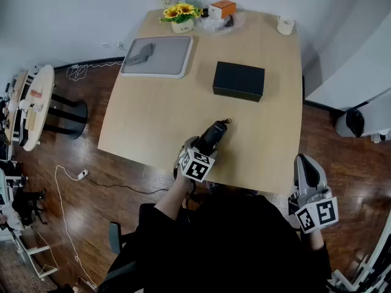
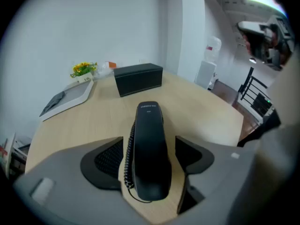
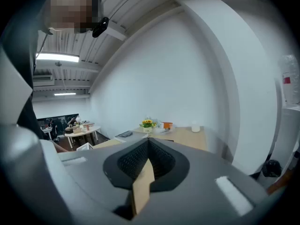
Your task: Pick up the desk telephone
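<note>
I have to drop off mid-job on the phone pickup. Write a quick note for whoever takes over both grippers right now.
Left gripper: jaws apart, one on each side of the black handset. A gap shows beside the right pad, so it is not clamped.
Right gripper: jaws together, empty, held off the table's near edge.
Things: the handset, its coiled cord along its left side, appears to lie near the table's front edge. A black box sits farther back.
Done: left gripper lined up around the handset.
Left: close on the handset, then lift.
</note>
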A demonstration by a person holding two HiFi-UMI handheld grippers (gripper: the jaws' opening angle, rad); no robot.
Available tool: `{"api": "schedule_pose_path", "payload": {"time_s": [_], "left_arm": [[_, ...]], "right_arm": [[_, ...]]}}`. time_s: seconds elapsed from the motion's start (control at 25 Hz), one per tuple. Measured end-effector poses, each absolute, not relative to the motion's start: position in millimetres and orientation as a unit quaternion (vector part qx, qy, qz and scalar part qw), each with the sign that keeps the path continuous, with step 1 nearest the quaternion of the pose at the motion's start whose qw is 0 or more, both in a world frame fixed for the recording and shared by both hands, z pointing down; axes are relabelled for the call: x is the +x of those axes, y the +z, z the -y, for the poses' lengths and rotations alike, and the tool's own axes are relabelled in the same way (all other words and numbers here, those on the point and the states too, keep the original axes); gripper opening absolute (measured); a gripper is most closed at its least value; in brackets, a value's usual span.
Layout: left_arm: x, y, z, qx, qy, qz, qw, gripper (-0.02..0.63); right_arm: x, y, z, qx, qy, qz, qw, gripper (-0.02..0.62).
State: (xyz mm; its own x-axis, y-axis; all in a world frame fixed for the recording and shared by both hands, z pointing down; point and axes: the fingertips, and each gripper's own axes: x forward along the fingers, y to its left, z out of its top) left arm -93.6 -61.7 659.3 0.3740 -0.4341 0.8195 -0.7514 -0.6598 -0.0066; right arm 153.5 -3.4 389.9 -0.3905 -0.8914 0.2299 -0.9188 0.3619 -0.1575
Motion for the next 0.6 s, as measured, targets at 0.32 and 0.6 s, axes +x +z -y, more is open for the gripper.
{"api": "schedule_pose_path", "payload": {"time_s": [0.32, 0.6], "left_arm": [[-85, 701, 66, 0.788, 0.486, 0.325, 0.192, 0.333], [-81, 705, 68, 0.798, 0.480, 0.318, 0.176, 0.331]], "right_arm": [[161, 398, 0, 0.560, 0.140, 0.814, 0.055, -0.002], [163, 403, 1, 0.556, 0.151, 0.816, 0.052, -0.002]]}}
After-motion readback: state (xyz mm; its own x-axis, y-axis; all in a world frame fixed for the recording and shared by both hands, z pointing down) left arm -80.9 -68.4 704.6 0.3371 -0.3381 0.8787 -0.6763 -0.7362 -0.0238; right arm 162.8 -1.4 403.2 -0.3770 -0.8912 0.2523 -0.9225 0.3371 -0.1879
